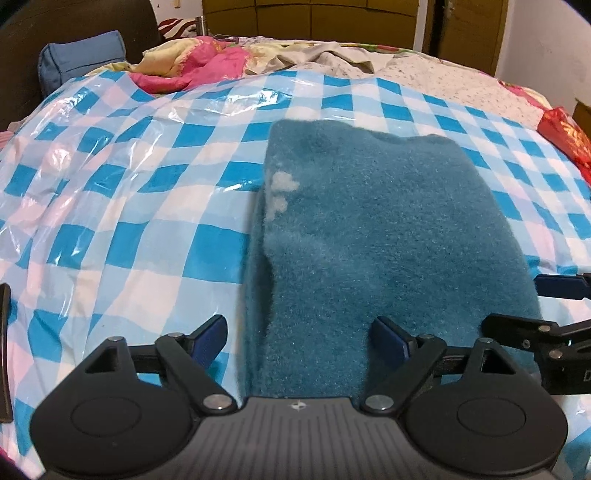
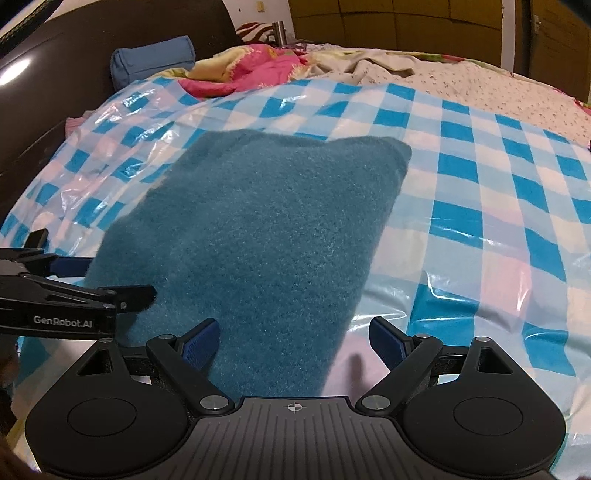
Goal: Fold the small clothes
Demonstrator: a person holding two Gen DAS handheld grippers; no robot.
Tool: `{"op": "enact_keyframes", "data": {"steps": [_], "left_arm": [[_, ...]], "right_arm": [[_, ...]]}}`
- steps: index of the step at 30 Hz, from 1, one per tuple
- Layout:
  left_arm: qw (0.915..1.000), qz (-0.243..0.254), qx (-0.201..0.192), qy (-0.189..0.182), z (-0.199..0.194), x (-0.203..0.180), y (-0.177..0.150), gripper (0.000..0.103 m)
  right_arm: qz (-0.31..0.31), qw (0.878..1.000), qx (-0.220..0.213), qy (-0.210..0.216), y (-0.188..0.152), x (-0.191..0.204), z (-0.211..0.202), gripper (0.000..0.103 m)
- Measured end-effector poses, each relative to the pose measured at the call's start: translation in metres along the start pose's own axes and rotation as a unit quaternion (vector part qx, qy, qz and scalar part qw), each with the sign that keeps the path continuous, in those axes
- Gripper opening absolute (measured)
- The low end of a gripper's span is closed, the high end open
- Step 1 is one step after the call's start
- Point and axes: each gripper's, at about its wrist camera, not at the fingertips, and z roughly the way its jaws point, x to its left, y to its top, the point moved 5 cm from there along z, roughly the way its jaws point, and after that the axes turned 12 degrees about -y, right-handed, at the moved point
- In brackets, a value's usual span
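The near end of the teal fleece garment (image 1: 388, 229) is cut off in both wrist views: it runs down behind each gripper's body, so its near hem cannot be seen. Whether it is a folded top or trousers is hard to tell; a pale fuzzy patch (image 1: 281, 190) sits near its left edge in the left view, too blurred to read as a print or lint. The garment lies flat on the blue-and-white checked plastic sheet (image 1: 129, 206) spread over the bed, near the sheet's near edge and about midway between its side edges.

The left gripper (image 1: 300, 338) has its jaws spread wide, with the garment's left edge lying between the blue pads (image 1: 210, 338) and nothing pinched. The right gripper (image 2: 294, 338) is likewise spread, straddling the garment's right edge, pads (image 2: 386, 338) clear of the cloth. In the right view the left gripper shows from the side at the left edge, bearing the white lettering "GenRobot.AI" (image 2: 62, 320) (the only writing legible).

Beyond the sheet's far edge lie a crumpled pink and yellow quilt (image 1: 199, 66), a blue bolster pillow (image 1: 83, 55) at the far left corner against the dark headboard (image 2: 74, 55), and a pale floral bedcover (image 2: 480, 88) on the right. Wooden wardrobe doors (image 1: 314, 18) stand behind the bed.
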Motion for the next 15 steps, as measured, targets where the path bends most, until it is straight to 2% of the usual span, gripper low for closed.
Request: {"op": "enact_keyframes", "data": {"steps": [9,15], "left_arm": [[1.0000,-0.003,-0.006,-0.002,-0.016,-0.003,-0.010,0.096],[0.9999,0.013,0.002,-0.007,-0.017,-0.010,-0.018,0.096]], "right_arm": [[-0.014,1.000,-0.014,-0.012,-0.005,0.001,-0.013,0.089],[-0.009,1.000,-0.010,-0.008,-0.011,-0.002,-0.016,0.089]]}}
